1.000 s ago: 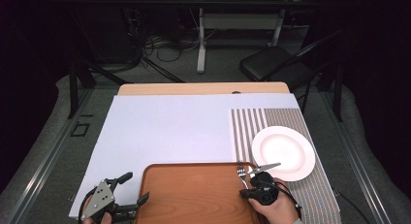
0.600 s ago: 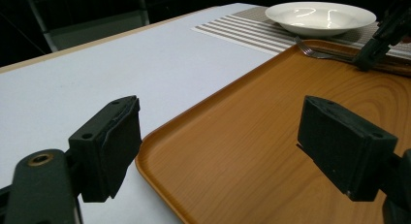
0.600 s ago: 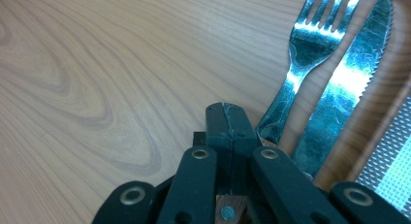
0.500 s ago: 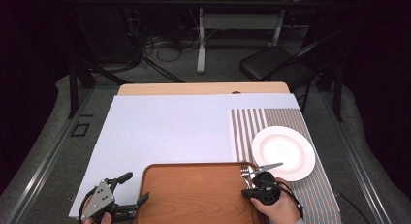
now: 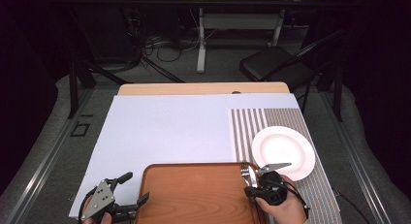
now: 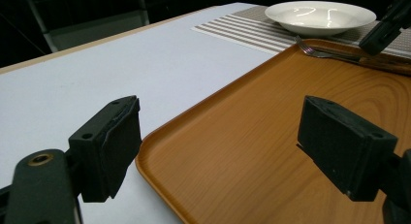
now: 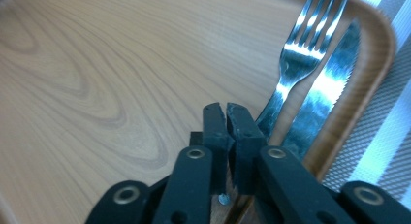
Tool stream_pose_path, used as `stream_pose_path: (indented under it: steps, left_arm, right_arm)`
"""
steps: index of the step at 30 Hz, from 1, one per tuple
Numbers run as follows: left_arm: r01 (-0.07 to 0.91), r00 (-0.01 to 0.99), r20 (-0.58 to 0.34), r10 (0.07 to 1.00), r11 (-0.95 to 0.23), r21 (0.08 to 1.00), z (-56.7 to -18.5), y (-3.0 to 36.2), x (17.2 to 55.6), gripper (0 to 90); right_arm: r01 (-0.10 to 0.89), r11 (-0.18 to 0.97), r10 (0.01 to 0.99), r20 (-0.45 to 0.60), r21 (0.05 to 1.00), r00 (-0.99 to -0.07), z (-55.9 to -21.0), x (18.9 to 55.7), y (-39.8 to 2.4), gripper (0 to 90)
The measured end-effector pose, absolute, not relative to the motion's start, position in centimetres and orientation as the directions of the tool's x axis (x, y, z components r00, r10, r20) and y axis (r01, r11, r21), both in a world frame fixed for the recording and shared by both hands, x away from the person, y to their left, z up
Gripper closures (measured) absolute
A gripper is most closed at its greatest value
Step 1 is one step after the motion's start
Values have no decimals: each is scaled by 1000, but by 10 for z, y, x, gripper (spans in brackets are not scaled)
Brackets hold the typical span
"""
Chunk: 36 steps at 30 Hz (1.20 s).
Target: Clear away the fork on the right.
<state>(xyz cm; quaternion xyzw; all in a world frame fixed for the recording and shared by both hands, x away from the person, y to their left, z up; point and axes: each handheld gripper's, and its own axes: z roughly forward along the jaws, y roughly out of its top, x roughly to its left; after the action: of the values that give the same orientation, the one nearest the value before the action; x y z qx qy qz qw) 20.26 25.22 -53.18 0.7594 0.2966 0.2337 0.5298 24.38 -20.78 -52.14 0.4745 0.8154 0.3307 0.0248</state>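
A brown wooden tray (image 5: 194,195) lies at the table's near edge. A fork (image 7: 295,54) and a knife (image 7: 327,90) lie side by side against its right rim; the fork (image 5: 247,173) points away from me. My right gripper (image 7: 227,107) is shut just left of the fork's handle, low over the tray, with nothing visible between its jaws. In the high view the right gripper (image 5: 253,185) sits at the tray's right edge. My left gripper (image 5: 134,188) is open, straddling the tray's left rim (image 6: 160,156), one jaw over the white cover, one over the tray.
A white plate (image 5: 283,151) rests on a striped placemat (image 5: 247,127) right of the tray, close to the right hand. The white table cover (image 5: 169,132) stretches behind the tray. A black chair (image 5: 271,64) and a desk frame stand beyond the table.
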Motion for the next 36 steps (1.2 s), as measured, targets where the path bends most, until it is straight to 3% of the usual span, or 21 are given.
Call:
stream_pose_path:
  steps: [12, 28, 36]
  left_arm:
    - [200, 717, 45, 696, -268, 942, -532, 252, 203, 156]
    - [207, 714, 39, 699, -264, 942, -532, 252, 203, 156]
    - [210, 713, 35, 700, -261, 942, -532, 252, 203, 156]
  right_arm:
    - [671, 341, 783, 196, 659, -590, -503, 231, -235, 610]
    - [641, 354, 795, 142, 681, -589, -494, 229, -257, 654]
    - [589, 403, 788, 61, 701, -613, -491, 226, -272, 548]
